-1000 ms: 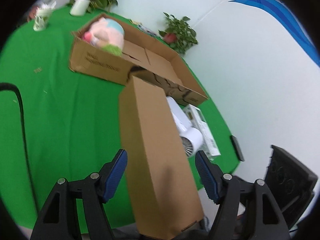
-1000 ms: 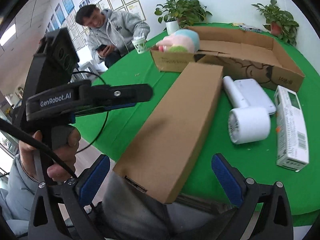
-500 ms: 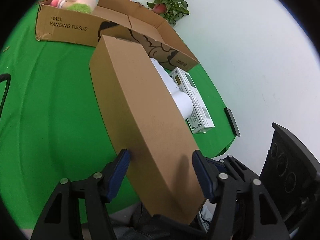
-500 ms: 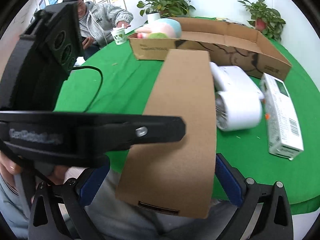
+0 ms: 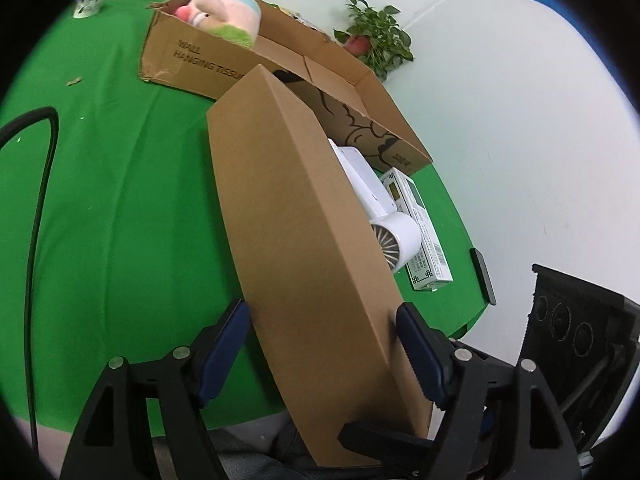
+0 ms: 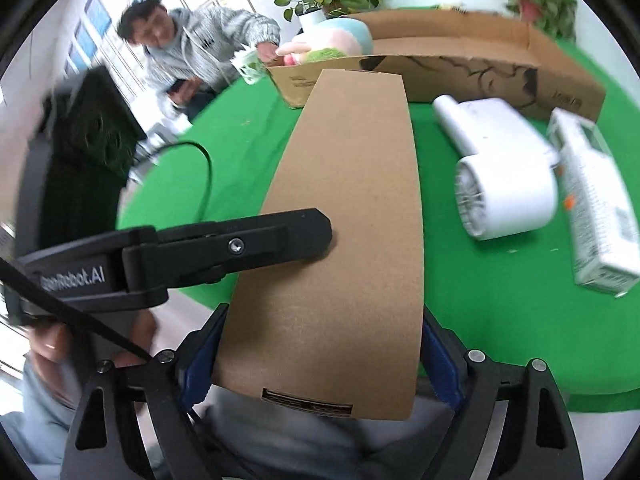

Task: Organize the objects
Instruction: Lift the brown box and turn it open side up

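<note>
My right gripper (image 6: 320,364): closing on the near end of the long brown box (image 6: 344,240), pads at its sides.
My left gripper (image 5: 324,344): opening, straddling the same box.
Box: overhangs the green table (image 5: 112,200), long axis pointing away toward the open carton (image 5: 280,60).
Done: plush toy (image 5: 224,12) in carton.
Left: box, white dryer (image 6: 504,184), white packet (image 6: 592,208).

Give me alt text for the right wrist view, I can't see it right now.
A long brown cardboard box lies between the closing right claw, with the left claw reaching over it from the left. Beyond, on the green table, sit a white hair dryer, a white carton and an open cardboard box holding a plush toy.
</note>
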The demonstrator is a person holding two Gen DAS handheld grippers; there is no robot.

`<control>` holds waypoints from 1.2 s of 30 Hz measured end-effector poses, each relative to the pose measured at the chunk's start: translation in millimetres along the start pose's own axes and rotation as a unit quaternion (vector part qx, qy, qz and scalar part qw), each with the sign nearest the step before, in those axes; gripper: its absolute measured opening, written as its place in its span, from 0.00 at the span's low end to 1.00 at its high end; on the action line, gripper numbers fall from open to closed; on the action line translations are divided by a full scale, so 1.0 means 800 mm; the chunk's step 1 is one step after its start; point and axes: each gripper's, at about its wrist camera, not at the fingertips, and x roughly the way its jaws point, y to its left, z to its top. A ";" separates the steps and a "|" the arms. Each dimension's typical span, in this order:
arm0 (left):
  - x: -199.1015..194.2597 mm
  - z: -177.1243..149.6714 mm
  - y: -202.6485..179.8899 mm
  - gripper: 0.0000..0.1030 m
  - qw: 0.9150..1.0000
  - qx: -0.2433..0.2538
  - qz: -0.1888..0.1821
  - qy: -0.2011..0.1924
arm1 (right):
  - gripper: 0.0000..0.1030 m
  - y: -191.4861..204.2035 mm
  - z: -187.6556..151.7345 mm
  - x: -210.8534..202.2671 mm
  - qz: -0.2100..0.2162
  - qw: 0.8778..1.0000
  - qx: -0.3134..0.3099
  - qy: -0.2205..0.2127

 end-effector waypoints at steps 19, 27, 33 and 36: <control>-0.010 0.003 0.000 0.63 1.000 -0.019 0.002 -0.002 | 0.82 -0.022 -0.001 0.019 0.161 0.983 0.083 0.033; -0.004 0.006 -0.023 0.63 0.999 -0.010 0.045 -0.002 | 0.93 -0.016 0.013 0.008 0.107 0.993 0.042 0.019; -0.017 0.017 -0.035 0.58 0.998 0.002 0.055 -0.017 | 0.94 -0.011 0.031 -0.004 0.109 0.994 0.016 0.004; -0.020 0.024 -0.045 0.32 0.999 0.015 0.047 -0.016 | 0.70 0.000 0.036 -0.007 0.125 0.992 0.003 -0.003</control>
